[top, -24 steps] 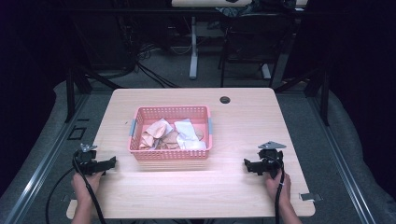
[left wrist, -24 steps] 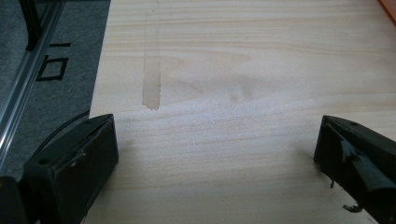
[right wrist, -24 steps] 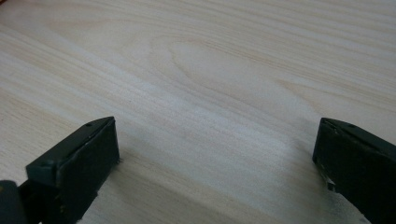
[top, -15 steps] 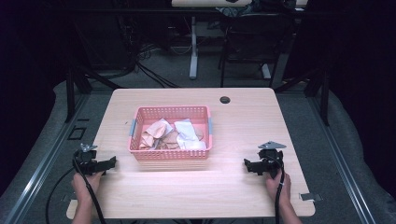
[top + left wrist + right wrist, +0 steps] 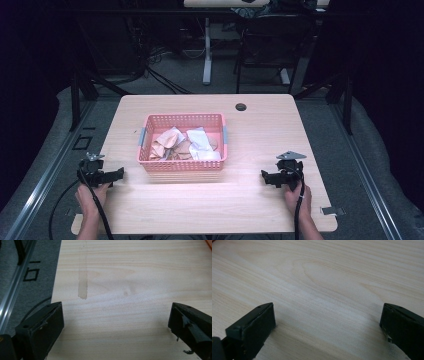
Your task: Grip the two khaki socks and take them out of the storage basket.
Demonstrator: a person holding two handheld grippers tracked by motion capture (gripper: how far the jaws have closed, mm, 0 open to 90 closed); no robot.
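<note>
A pink plastic basket (image 5: 182, 120) sits mid-table, holding several crumpled cloths (image 5: 185, 144) in beige and white. My left gripper (image 5: 118, 174) rests low over the table's front left, jaws pointing right toward the basket. In the left gripper view its jaws stand wide apart over bare wood, so the left gripper (image 5: 116, 322) is open and holds nothing. My right gripper (image 5: 264, 177) sits at the front right, pointing left toward the basket. Seen in its own view, the right gripper (image 5: 328, 322) is open too, with only wood between the jaws.
The light wooden table (image 5: 260, 210) has a dark cable hole (image 5: 241, 106) at the back. A faint stain (image 5: 82, 282) marks the wood near the left edge. Grey floor and a metal rail (image 5: 45, 170) lie to the left. Dark chairs and desk legs stand behind.
</note>
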